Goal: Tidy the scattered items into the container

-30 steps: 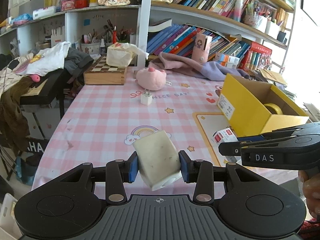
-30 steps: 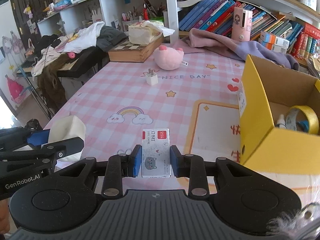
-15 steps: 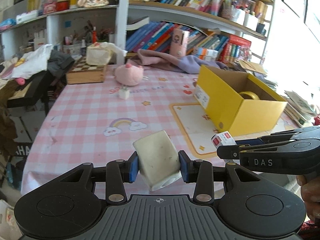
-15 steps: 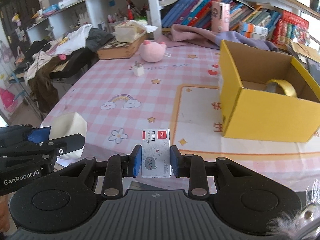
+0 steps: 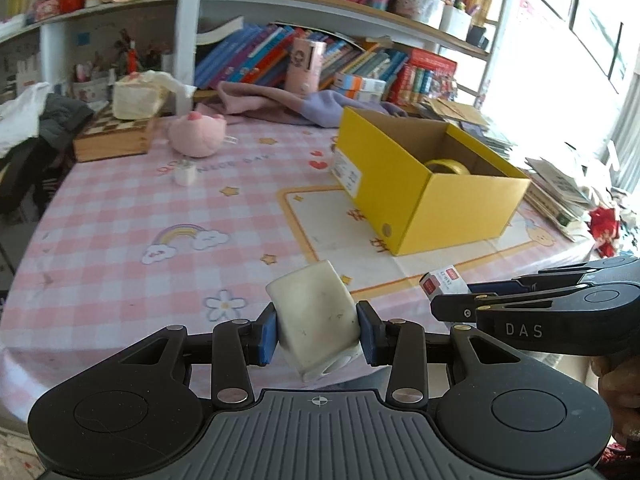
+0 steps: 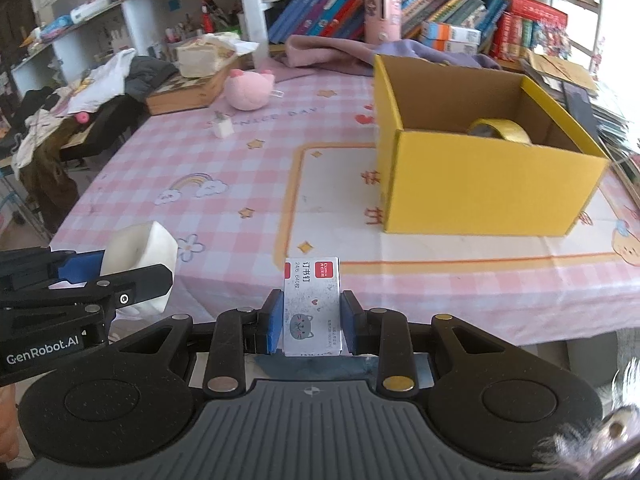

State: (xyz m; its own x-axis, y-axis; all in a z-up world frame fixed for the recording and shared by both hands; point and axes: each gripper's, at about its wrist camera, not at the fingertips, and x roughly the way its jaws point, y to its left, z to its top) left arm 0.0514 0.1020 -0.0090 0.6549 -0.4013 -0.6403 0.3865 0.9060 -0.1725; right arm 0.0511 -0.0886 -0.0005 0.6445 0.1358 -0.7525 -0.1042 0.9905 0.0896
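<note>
The left gripper (image 5: 317, 334) pinches a white block-shaped object (image 5: 314, 318) between its blue pads, tilted, with a round hole showing in its lower corner; what the object is cannot be made out. The right gripper (image 6: 307, 327) is clamped on a small staple box (image 6: 311, 306) printed with a grey cat face and red labels, held upright. Both are lifted off the table near its front edge, side by side and apart, each visible in the other's view. The yellow cardboard box (image 6: 480, 188) stands open on the pink checked tablecloth (image 5: 120, 216), ahead and to the right of both grippers, with a roll of yellow tape (image 6: 502, 130) lying inside against its far right part. The stretch of cloth between the grippers and the box carries only printed rainbows, stars and an orange-bordered panel. Farther back on the left sit a small white cube-like item (image 5: 185, 174), a pink plush pig (image 5: 196, 132) behind it, and a wooden chessboard box (image 5: 114, 138) with a cream tissue pack (image 5: 138, 96) on top. A lilac cloth (image 5: 288, 104) is bunched just behind the box, below the bookshelves (image 5: 360, 60).
</note>
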